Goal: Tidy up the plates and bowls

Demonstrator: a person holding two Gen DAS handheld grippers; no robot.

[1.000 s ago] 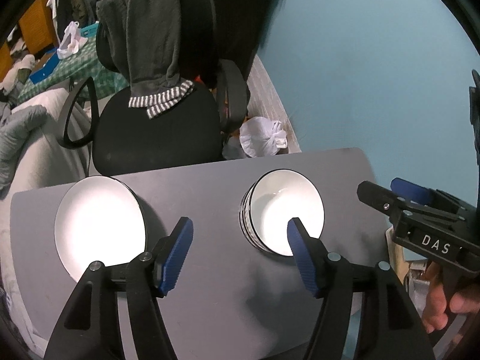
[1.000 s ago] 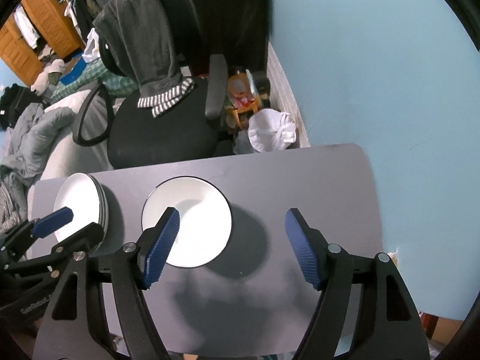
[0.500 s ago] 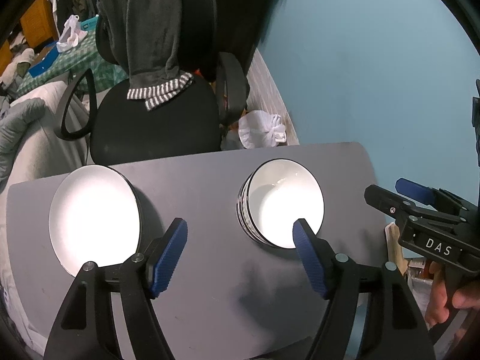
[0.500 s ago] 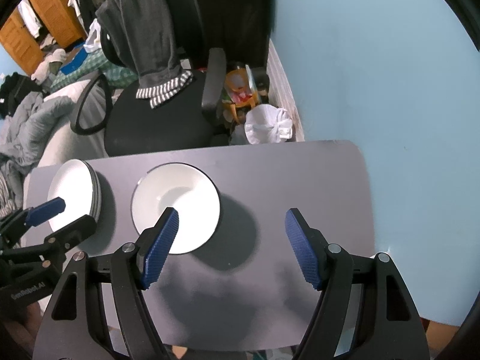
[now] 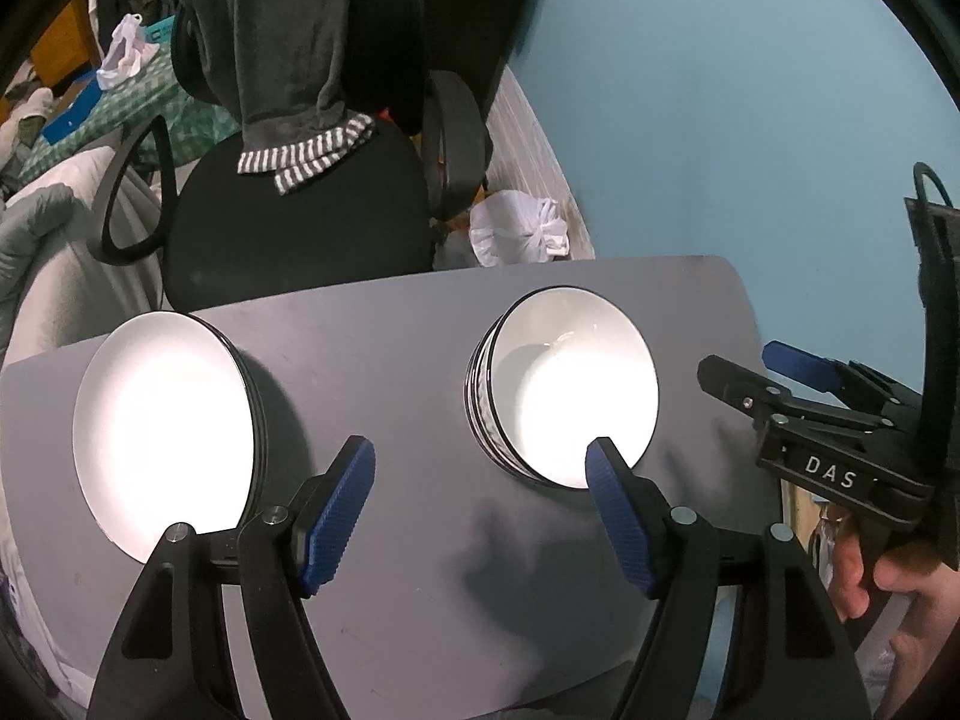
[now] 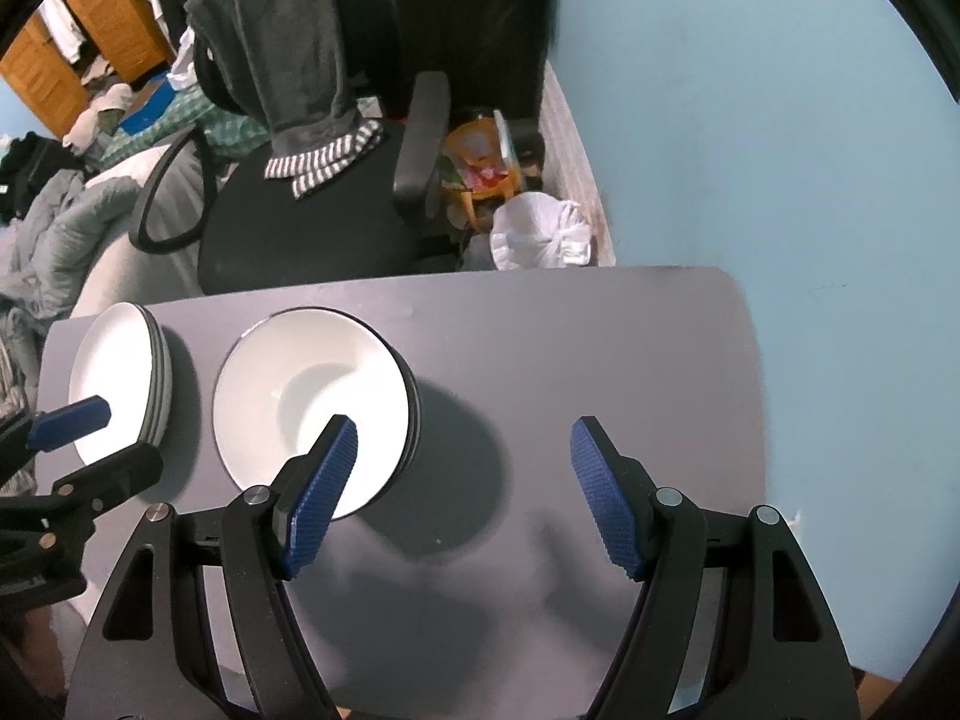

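On the grey table (image 5: 390,330) a stack of white black-rimmed plates (image 5: 162,420) lies at the left, and a stack of white bowls (image 5: 570,384) stands right of the middle. My left gripper (image 5: 480,450) hovers open above the table between the two stacks, its right pad over the bowls' near rim, holding nothing. The right gripper (image 5: 741,360) shows side-on past the bowls at the right edge. In the right wrist view my right gripper (image 6: 463,426) is open and empty over bare table (image 6: 570,330), right of the bowls (image 6: 312,396). The plates (image 6: 114,372) and left gripper (image 6: 120,435) are far left.
A black office chair (image 5: 300,228) with a grey garment draped over it stands behind the table's far edge. A white plastic bag (image 5: 516,228) lies on the floor by the blue wall (image 5: 750,90). Grey bedding (image 6: 66,228) is at the left. A hand (image 5: 870,570) grips the right gripper's handle.
My left gripper's jaws have spread a little wider. The right gripper has sunk slightly toward the table. Plates and bowls have not moved.
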